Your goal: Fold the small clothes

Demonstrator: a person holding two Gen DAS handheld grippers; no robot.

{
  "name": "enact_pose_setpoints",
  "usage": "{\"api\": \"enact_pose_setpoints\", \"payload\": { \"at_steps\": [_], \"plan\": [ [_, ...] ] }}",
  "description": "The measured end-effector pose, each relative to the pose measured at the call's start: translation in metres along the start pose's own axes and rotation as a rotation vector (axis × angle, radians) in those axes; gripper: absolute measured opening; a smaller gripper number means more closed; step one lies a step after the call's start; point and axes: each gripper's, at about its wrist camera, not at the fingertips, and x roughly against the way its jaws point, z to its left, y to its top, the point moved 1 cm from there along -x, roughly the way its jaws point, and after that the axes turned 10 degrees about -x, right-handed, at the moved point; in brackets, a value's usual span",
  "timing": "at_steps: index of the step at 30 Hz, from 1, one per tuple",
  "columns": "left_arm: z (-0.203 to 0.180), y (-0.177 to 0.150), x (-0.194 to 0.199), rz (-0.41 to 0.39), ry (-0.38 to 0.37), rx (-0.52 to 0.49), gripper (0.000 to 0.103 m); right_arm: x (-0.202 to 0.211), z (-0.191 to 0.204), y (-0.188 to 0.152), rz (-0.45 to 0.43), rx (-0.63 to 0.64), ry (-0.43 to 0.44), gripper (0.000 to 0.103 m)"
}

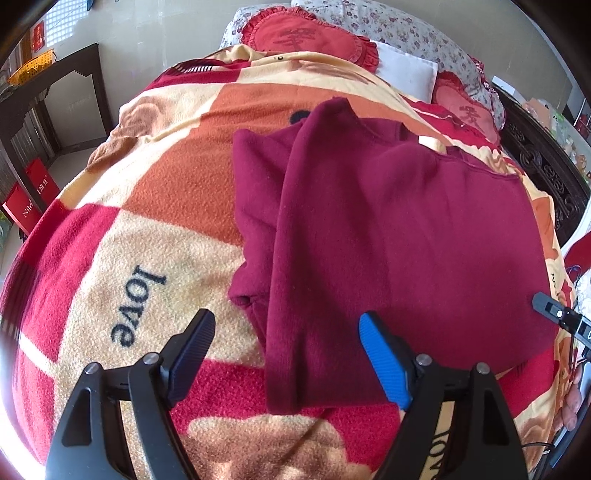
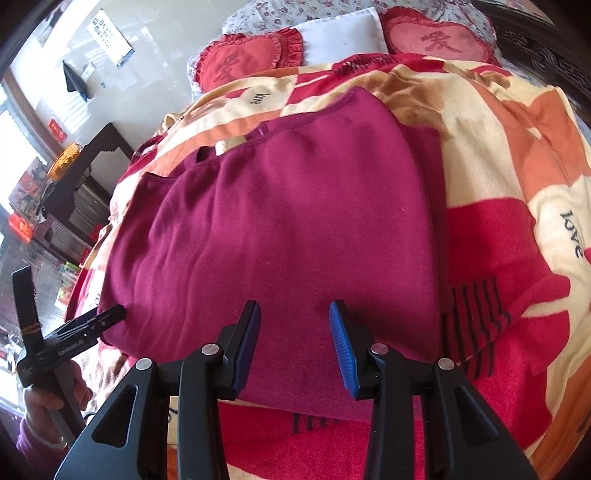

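A maroon garment [image 1: 388,221] lies flat on the patterned blanket [image 1: 166,184] of a bed, with one side folded over its middle as a long strip. My left gripper [image 1: 286,328] hovers open and wide over the strip's near end, and no cloth is caught between its pads. In the right wrist view the garment [image 2: 288,214] fills the middle. My right gripper [image 2: 295,314] is over its near hem with a narrow gap between the pads and nothing pinched. My right gripper's finger [image 1: 554,312] shows at the garment's right edge. My left gripper [image 2: 70,295] is at the garment's left edge, held by a hand [image 2: 44,402].
Two red heart-shaped cushions [image 2: 243,62] [image 2: 439,40] and a white pillow [image 2: 340,33] lie at the head of the bed. A dark wooden side table [image 1: 66,85] with a yellow basket [image 1: 33,66] stands to the left. Red bags [image 1: 26,206] sit on the floor. A carved dark bed frame [image 1: 543,166] runs along the right.
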Motion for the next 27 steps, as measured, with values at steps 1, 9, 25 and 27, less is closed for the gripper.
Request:
{"api": "enact_pose_setpoints", "payload": {
  "at_steps": [1, 9, 25, 27],
  "plan": [
    [0.000, 0.000, 0.000, 0.000, 0.000, -0.001, 0.084, 0.000, 0.003, 0.000, -0.001, 0.006, 0.004, 0.022],
    [0.004, -0.002, -0.003, 0.000, -0.016, 0.013, 0.085, -0.013, 0.052, 0.005, 0.043, 0.149, 0.038, 0.023],
    [0.014, -0.007, -0.008, 0.001, -0.076, 0.067, 0.089, -0.068, 0.193, 0.047, 0.149, 0.307, 0.217, 0.028],
    [0.014, -0.006, -0.008, 0.003, -0.078, 0.067, 0.089, -0.081, 0.215, 0.051, 0.159, 0.316, 0.231, 0.030]
  ]
}}
